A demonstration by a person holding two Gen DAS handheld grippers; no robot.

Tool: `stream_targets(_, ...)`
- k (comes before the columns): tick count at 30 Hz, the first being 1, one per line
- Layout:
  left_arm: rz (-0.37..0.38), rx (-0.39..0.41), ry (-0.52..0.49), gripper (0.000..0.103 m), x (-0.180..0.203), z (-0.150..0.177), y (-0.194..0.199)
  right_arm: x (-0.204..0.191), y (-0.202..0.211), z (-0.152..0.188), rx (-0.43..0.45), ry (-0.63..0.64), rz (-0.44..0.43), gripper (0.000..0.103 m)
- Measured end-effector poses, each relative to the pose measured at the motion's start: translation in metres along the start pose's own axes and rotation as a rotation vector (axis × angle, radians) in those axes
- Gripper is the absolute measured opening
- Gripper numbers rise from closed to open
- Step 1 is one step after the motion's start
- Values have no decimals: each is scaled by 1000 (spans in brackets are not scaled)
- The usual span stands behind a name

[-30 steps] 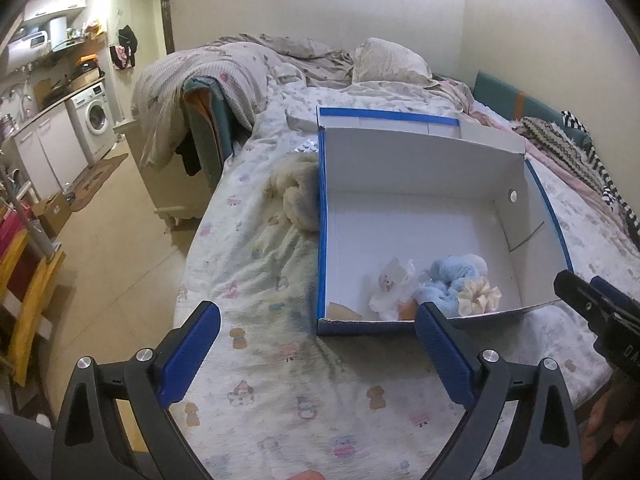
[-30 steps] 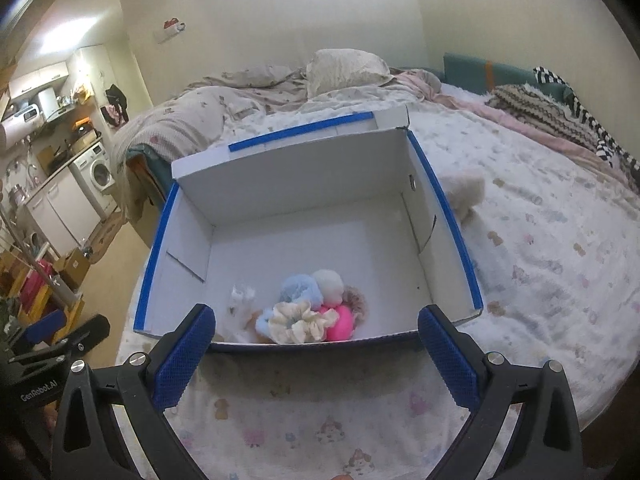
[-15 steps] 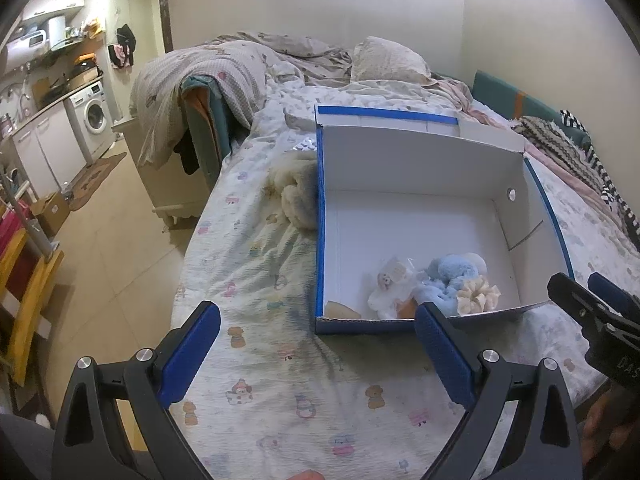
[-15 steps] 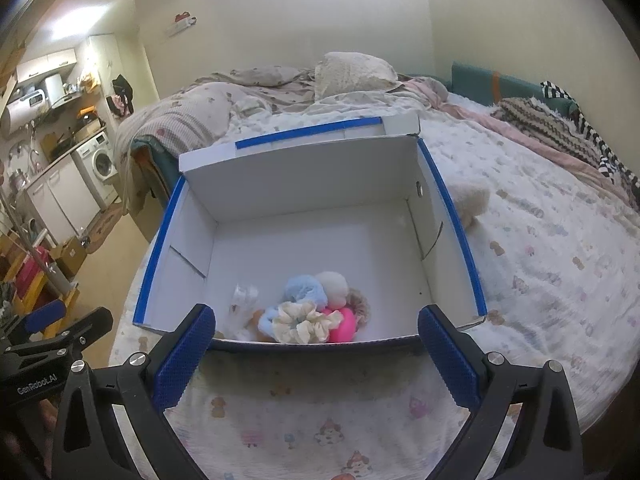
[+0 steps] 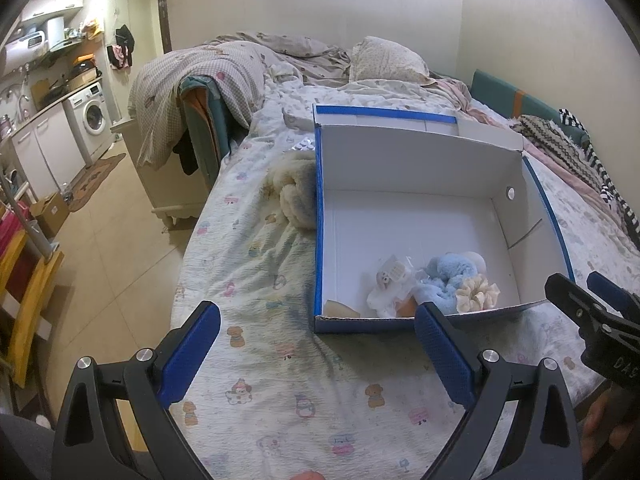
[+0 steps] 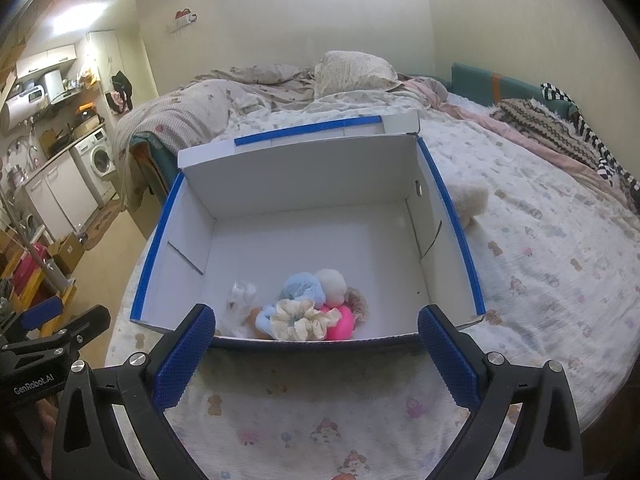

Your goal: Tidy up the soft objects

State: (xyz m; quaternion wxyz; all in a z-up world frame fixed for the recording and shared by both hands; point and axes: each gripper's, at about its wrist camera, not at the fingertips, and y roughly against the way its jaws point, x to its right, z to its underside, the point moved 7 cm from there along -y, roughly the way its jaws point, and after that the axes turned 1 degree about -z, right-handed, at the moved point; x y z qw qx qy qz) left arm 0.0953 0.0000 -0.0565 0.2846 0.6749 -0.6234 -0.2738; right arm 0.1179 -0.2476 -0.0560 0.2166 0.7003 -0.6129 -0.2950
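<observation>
A white cardboard box [image 6: 304, 184] with blue edges sits open on the bed [image 6: 540, 264]. Soft things lie in a little pile at its near wall: a blue fluffy scrunchie [image 6: 302, 288], a cream scrunchie [image 6: 298, 320], a pink ball [image 6: 340, 322] and a small white toy [image 6: 240, 300]. A cream fluffy thing [image 5: 294, 196] lies on the bed, touching the box's outside at 9 o'clock. The left gripper [image 5: 318, 354] and the right gripper [image 6: 316, 354] hang over the bed at 6 o'clock of the box, jaws spread wide and holding nothing.
</observation>
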Motion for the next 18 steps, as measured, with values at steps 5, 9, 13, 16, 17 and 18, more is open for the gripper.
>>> stream_targets(5, 2, 0, -1, 97, 1, 1, 1, 1, 0, 0, -1, 2, 3, 103)
stream_targets(9, 3, -1, -2, 97, 2, 1, 1, 1, 0, 0, 0, 5, 3, 103)
stream_targets(13, 4, -2, -2, 97, 2, 2, 1, 1, -1, 0, -1, 14, 2, 103)
stream_targets(16, 3, -1, -3, 97, 2, 1, 1, 0, 0, 0, -1, 19, -2, 103)
stream_targets(17, 2, 0, -3, 97, 2, 1, 1, 0, 0, 0, 0, 22, -1, 103)
stream_targets(18, 4, -1, -4, 97, 1, 1, 1, 0, 0, 0, -1, 25, 0, 103)
